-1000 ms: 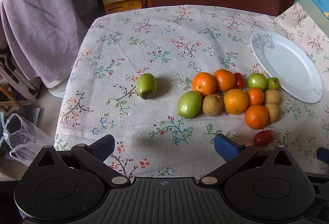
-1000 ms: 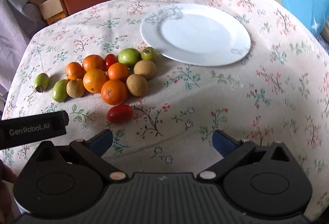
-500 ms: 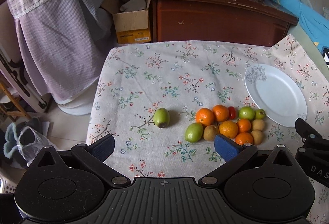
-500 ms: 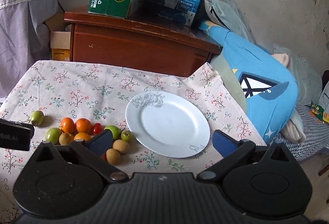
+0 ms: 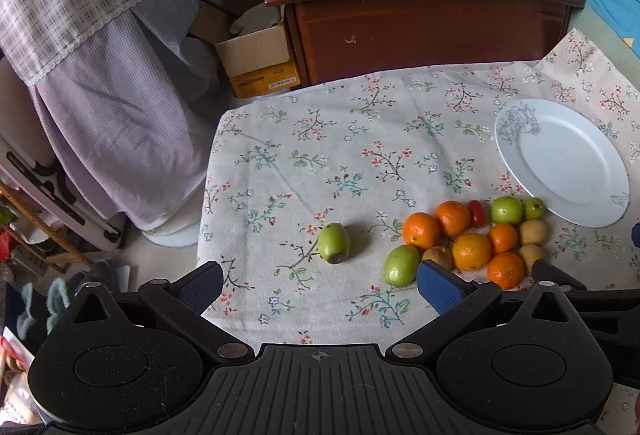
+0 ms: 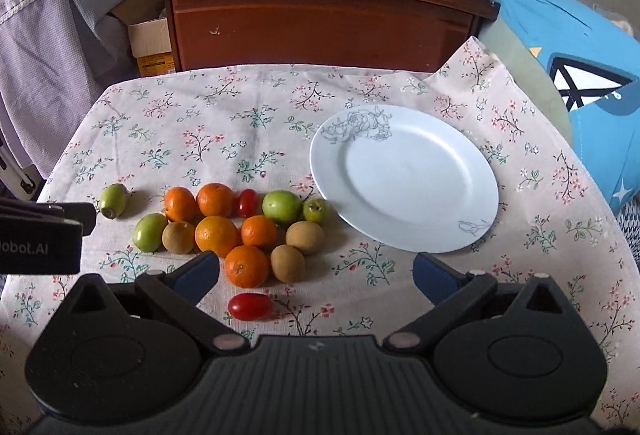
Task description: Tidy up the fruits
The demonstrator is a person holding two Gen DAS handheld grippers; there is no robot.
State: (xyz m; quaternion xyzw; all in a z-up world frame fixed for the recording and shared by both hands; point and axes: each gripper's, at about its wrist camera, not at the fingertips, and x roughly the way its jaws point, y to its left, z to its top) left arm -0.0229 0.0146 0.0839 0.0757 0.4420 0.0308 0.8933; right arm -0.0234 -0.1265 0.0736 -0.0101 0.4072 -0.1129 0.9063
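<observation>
- While nothing has yet gone onto the plate, the left gripper (image 5: pixel 320 277) hangs over the near edge of the floral tablecloth (image 5: pixel 360 139) with its blue-padded fingers spread wide and nothing between them.
- The right gripper (image 6: pixel 316 269) is likewise wide open and empty, held above the near side of the fruit.
- Closest to it, a red cherry tomato (image 6: pixel 250 307) lies alone on the cloth, just in front of the cluster and roughly between the open fingers.
- Behind that sits the cluster: five oranges (image 6: pixel 246 266) packed together, three brown kiwi-like fruits (image 6: pixel 288 263) among them, a second small tomato (image 6: pixel 248 202), and green fruits at both ends (image 6: pixel 281 206).
- Off to the left, apart from the group, an oval green fruit (image 5: pixel 334 243) lies on its side, nearly straight ahead of the left gripper.
- Farther right, the white plate (image 6: pixel 472 231) is empty; its near-left rim stands just beside the smallest green fruit (image 6: pixel 316 210).
- My reading: this is the start, with no fruit picked yet.
- A sensible next move would be lowering the right gripper over the lone tomato and closing gently, since it is soft and could roll; the left could take the stray green fruit.
- Beyond the table stand a wooden cabinet (image 6: pixel 320 27) and cartons.
</observation>
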